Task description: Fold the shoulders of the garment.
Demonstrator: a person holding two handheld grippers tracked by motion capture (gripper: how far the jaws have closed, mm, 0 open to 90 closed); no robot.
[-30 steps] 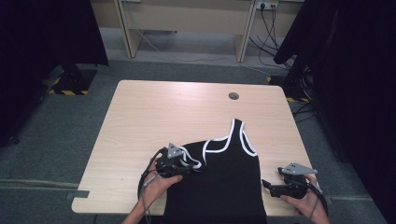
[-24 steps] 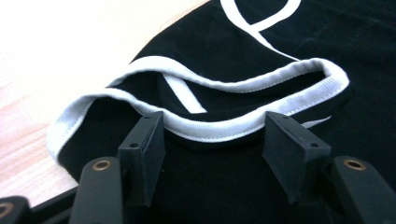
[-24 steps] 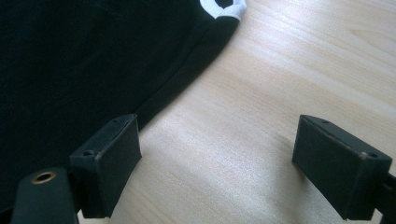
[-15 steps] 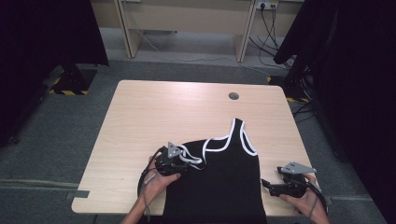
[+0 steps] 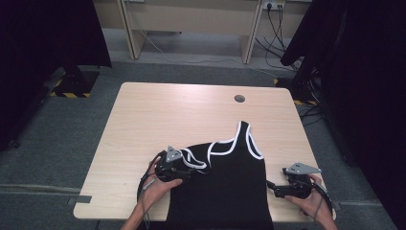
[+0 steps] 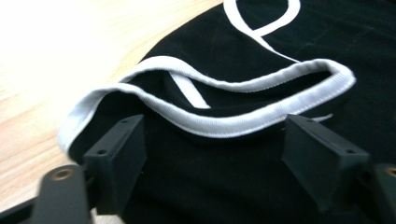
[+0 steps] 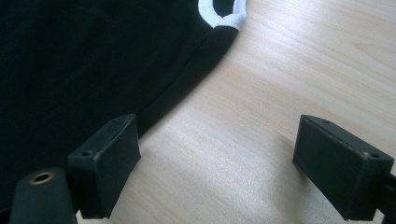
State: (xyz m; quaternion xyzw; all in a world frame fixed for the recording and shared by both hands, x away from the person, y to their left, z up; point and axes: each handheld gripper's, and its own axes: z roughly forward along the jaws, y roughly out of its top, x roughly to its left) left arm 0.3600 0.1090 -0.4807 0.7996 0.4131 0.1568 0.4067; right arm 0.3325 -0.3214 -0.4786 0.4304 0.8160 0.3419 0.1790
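Observation:
A black tank top with white trim lies on the wooden table, its hem at the near edge and one strap pointing away. My left gripper sits open at the top's left shoulder, where the white-edged armhole is crumpled between its spread jaws. At the garment's right side my right gripper is open, low over bare wood; in the right gripper view the black side edge runs past its left jaw.
A round cable hole is in the table's far part. Desk legs and cables stand beyond the table. Black curtains hang at both sides. Bare wood stretches left of and behind the garment.

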